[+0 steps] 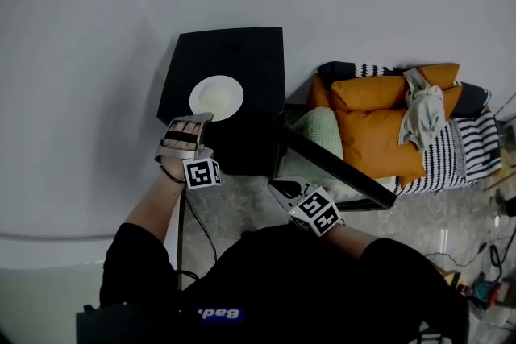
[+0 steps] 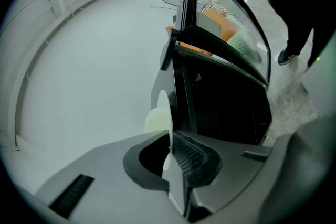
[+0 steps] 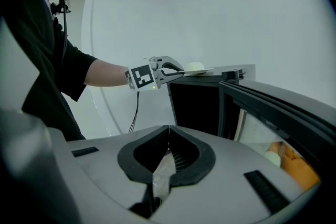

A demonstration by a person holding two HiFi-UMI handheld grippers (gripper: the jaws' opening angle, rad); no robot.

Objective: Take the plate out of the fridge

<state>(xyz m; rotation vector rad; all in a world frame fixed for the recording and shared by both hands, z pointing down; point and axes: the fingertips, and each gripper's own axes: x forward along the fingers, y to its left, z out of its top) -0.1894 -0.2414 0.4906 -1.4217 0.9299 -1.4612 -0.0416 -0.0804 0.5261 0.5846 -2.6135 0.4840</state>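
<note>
A white plate [image 1: 217,97] lies on the top of a small black fridge [image 1: 250,52], near its front left corner. My left gripper [image 1: 201,118] is shut on the plate's near rim; in the left gripper view the plate [image 2: 160,113] shows edge-on between the closed jaws. The right gripper view shows the left gripper [image 3: 176,72] holding the plate [image 3: 196,67] level at the fridge top [image 3: 231,72]. The fridge door [image 1: 334,167] stands open to the right. My right gripper [image 1: 283,188] hangs shut and empty in front of the open fridge [image 3: 197,105].
Orange cushions [image 1: 379,121], a striped blanket [image 1: 468,149] and a grey cloth [image 1: 421,117] lie to the right of the fridge. A white wall [image 1: 81,52] runs behind and to the left. A cable [image 1: 201,225] trails on the floor by the fridge.
</note>
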